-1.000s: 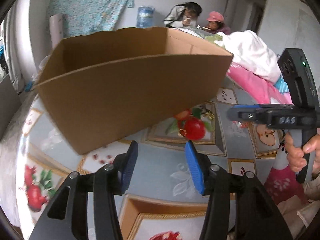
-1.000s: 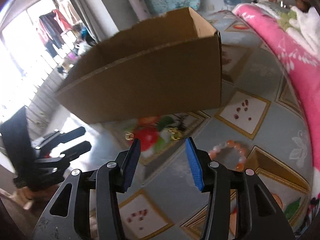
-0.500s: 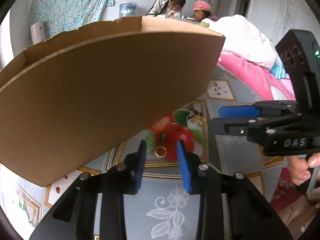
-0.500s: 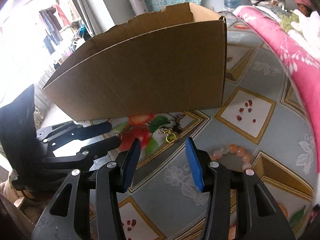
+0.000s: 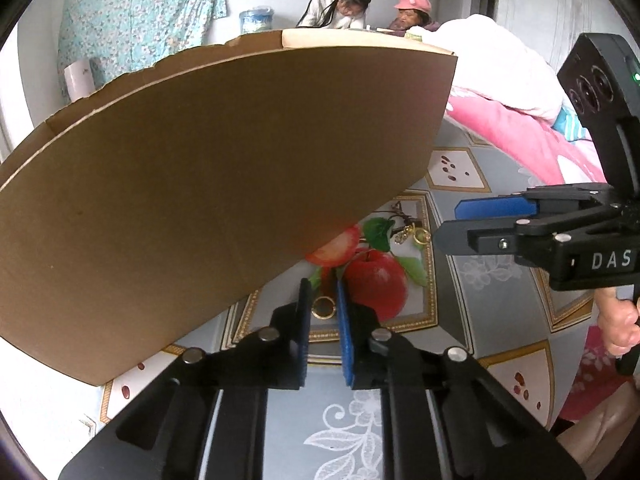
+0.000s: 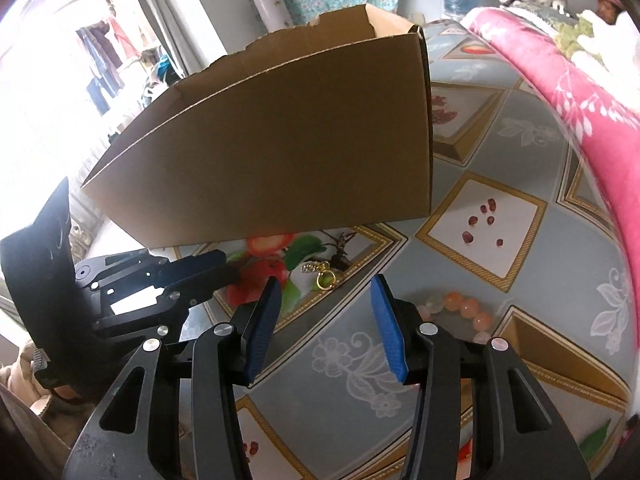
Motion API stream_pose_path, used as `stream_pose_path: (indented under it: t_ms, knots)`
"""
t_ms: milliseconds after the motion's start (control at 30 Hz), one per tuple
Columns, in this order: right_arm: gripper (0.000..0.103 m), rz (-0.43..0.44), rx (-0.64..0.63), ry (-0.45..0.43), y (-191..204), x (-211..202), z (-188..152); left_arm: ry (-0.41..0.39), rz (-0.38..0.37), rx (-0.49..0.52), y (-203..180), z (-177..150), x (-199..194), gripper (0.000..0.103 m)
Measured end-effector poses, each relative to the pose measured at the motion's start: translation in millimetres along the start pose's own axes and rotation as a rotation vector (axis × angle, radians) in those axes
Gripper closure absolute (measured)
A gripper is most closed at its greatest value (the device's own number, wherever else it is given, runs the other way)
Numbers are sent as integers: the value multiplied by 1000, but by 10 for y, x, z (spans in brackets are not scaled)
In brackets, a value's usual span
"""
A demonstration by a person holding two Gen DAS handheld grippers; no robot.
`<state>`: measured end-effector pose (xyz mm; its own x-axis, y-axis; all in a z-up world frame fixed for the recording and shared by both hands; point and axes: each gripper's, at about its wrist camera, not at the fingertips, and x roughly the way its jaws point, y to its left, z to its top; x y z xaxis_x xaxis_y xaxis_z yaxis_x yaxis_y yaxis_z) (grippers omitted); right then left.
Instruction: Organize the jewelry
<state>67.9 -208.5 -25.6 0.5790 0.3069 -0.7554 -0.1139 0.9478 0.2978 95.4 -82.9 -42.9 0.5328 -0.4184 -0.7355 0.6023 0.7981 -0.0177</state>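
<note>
A gold ring (image 5: pixel 323 307) lies on the patterned tablecloth, between the blue pads of my left gripper (image 5: pixel 322 294), which has closed in on it. The left gripper also shows in the right wrist view (image 6: pixel 228 266). A second gold ring with a small chain (image 5: pixel 414 235) lies further on; it also shows in the right wrist view (image 6: pixel 323 278). A bracelet of orange and white beads (image 6: pixel 460 310) lies right of my right gripper (image 6: pixel 323 300), which is open and empty just above the cloth. A brown cardboard box (image 5: pixel 208 184) stands behind the jewelry.
The box (image 6: pixel 288 152) is open at the top and close to both grippers. A pink blanket (image 6: pixel 568 76) lies along the right side. Two people (image 5: pixel 360 4) sit at the far back. The right gripper shows at the right of the left wrist view (image 5: pixel 476 220).
My left gripper has moved forward and down to the gold ring and its jaws have closed around it. My right gripper has moved a little nearer the second ring, still open.
</note>
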Motion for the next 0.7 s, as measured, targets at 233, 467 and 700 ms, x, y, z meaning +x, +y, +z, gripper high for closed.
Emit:
stream_pose_path:
  t_ms: [233, 467, 700]
  knots:
    - [58, -7, -9, -5, 32, -56, 3, 3, 10, 10, 1, -43, -47, 91]
    - [57, -65, -106, 15, 203, 34, 18, 17, 44, -58, 200, -239, -238, 91]
    - [66, -140, -187, 24, 234, 191, 55, 1, 32, -105, 311, -344, -319, 91]
